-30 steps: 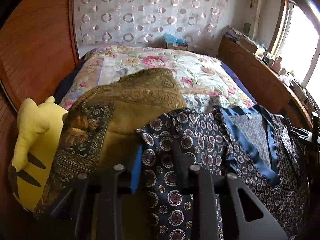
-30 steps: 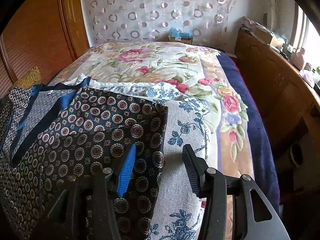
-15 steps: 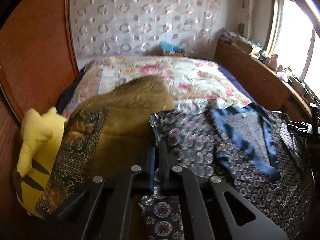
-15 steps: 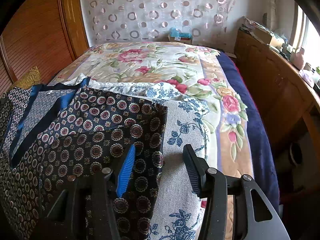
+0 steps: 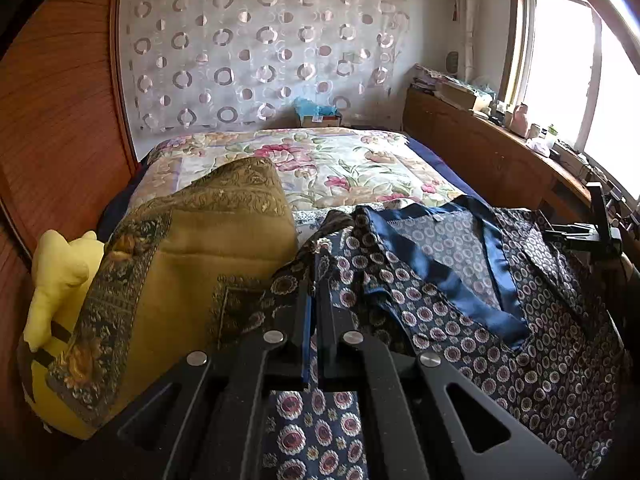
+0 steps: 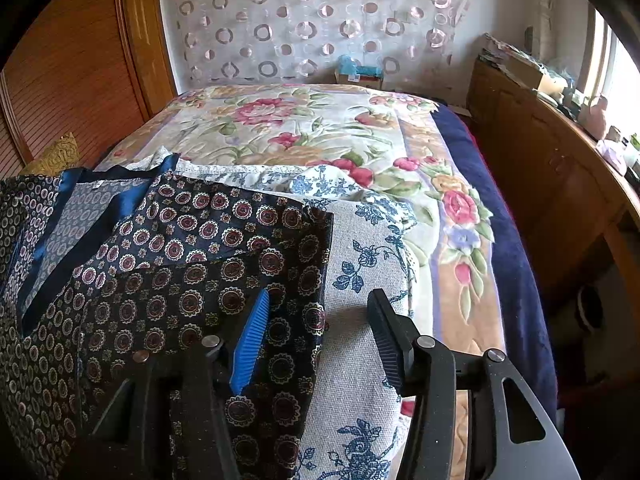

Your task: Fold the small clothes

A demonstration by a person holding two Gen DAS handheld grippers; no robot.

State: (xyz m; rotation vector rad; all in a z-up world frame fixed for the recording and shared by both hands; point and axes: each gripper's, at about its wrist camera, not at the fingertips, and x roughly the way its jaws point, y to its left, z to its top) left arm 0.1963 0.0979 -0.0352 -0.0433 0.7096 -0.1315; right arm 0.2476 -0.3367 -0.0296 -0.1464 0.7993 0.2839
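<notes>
A dark navy garment with round medallion print and blue satin trim [image 5: 460, 292] lies spread on the bed; it also shows in the right wrist view [image 6: 172, 264]. My left gripper [image 5: 316, 280] is shut on the garment's left edge and holds it raised. My right gripper [image 6: 320, 312] is open, its jaws wide apart over the garment's right edge and the grey cushion with blue flower print [image 6: 360, 320]. The right gripper's black frame [image 5: 592, 232] shows at the right of the left wrist view.
A mustard-gold cushion [image 5: 192, 264] and a yellow plush toy [image 5: 60, 276] lie left of the garment. A floral quilt [image 6: 304, 128] covers the bed. A wooden cabinet [image 6: 560, 200] with clutter runs along the right, a wooden panel [image 5: 60, 100] along the left.
My left gripper closed on the garment's left edge and lifted it, bunching the cloth toward the middle. My right gripper stayed open and barely moved.
</notes>
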